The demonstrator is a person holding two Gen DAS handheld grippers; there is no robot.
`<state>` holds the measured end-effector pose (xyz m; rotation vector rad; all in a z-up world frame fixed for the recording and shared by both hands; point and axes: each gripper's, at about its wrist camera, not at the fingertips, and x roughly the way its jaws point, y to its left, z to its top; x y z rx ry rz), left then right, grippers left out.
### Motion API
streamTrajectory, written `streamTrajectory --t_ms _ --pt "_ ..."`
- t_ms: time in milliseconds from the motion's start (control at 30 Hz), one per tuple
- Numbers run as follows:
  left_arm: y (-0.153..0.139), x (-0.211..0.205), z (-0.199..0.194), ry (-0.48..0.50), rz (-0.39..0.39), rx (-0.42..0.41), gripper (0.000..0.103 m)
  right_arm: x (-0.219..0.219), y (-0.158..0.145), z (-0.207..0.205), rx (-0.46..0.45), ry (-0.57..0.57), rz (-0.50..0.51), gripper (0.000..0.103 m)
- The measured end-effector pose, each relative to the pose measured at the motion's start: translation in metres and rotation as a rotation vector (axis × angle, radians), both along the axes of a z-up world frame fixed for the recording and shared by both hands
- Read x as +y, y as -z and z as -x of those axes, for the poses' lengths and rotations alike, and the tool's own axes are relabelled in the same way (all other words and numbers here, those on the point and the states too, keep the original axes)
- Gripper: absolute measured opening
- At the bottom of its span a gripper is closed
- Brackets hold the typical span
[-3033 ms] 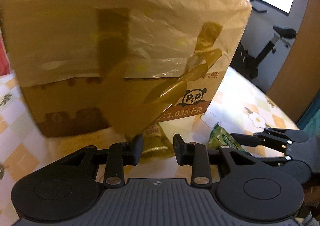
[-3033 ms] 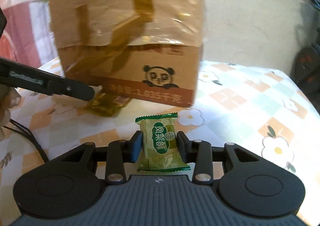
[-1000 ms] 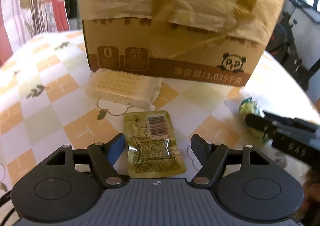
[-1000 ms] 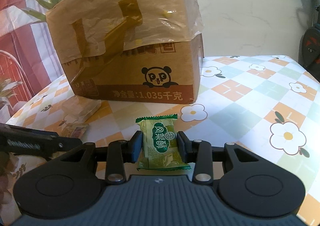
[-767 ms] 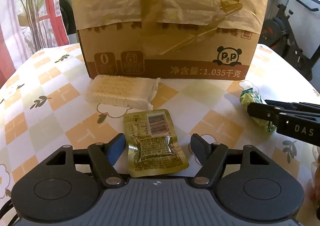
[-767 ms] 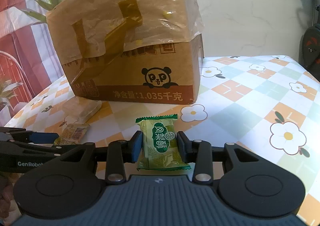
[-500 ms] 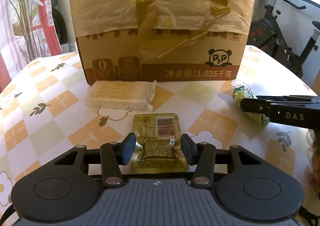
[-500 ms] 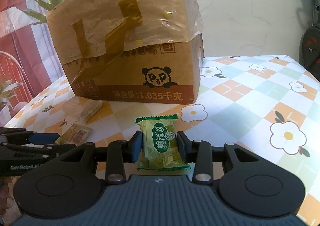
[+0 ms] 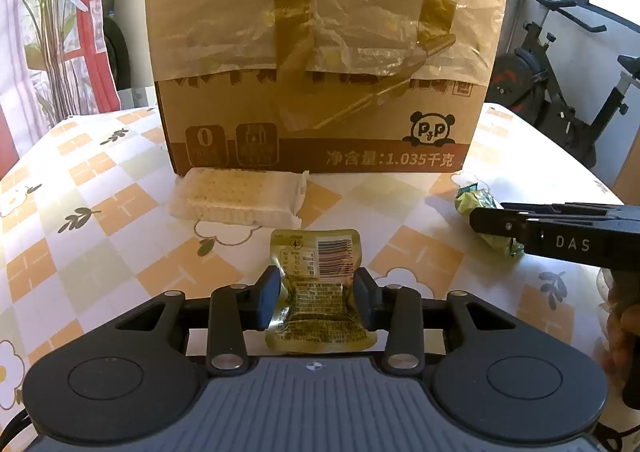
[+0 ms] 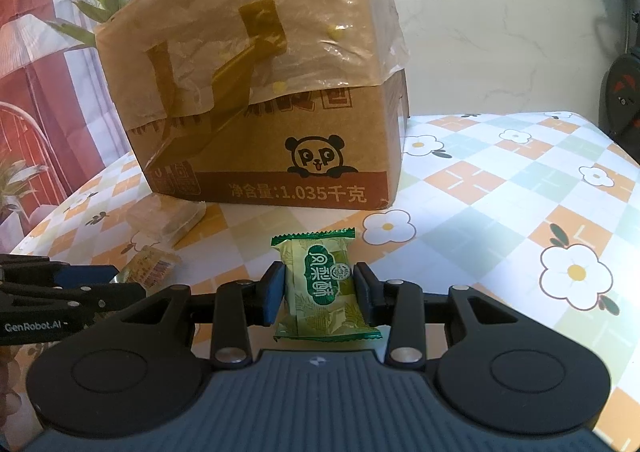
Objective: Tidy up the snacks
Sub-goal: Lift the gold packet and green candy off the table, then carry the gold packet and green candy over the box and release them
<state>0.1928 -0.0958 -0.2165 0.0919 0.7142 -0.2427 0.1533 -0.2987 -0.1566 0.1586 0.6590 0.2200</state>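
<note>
Olive pouch (image 9: 318, 292) barcode, left view only

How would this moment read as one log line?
left gripper: shut on gold pouch | right gripper: shut on green snack | wafer pack: beside box

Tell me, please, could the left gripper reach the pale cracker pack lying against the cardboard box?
Probably not yet: the left gripper is shut on the olive foil sachet, though the pale cracker pack lies unobstructed ahead.

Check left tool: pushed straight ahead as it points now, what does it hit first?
Probably the cracker pack, lying just ahead and slightly left of the line, then the cardboard box right behind it. The left tool is shut on the olive pouch, which would lead. Depth is uncertain.
</note>
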Motion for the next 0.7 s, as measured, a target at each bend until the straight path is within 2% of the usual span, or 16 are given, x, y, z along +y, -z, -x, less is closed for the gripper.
streamTrajectory --t_ms 500,700 --pt "-0.02 0.002 0.008 0.015 0.022 -0.086 0.042 -0.003 -0.003 0.008 -0.047 0.012 -0.007 0.039" --pt "-0.055 0.005 0.012 0.042 0.031 -0.215 0.042 -0.004 -0.024 0.014 -0.073 0.009 0.003 0.039"
